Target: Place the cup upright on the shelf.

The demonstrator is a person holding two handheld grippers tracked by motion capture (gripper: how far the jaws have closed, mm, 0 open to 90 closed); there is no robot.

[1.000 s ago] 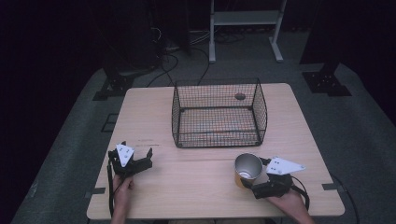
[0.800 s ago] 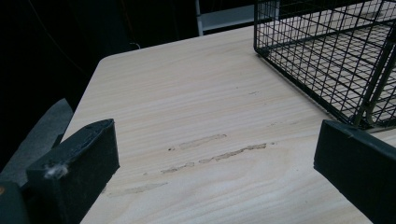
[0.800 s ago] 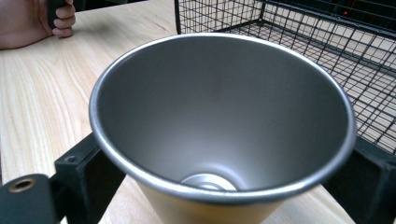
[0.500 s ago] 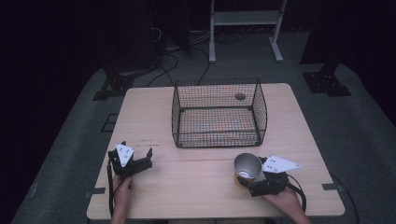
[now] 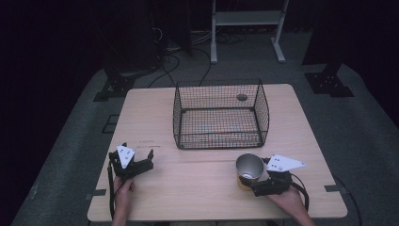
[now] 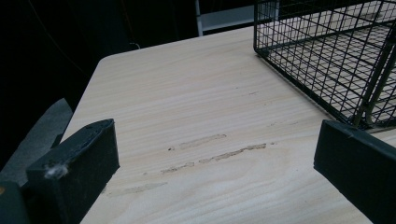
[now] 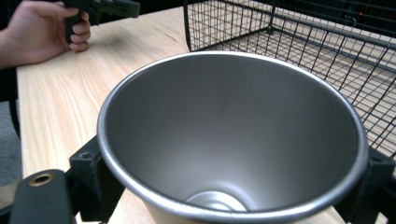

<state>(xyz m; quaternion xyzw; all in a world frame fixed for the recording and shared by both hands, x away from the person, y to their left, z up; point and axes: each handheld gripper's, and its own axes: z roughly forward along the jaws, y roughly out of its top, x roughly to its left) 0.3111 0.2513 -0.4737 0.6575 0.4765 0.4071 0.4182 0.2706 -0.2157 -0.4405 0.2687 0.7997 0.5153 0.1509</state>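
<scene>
Steel cup (image 7: 233,135) between right gripper (image 7: 233,186) jaws — inside bare.

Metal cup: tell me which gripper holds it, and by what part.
The right gripper holds the metal cup, its jaws clamped on opposite sides of the wall just below the rim. The left gripper is open and holds nothing.
</scene>
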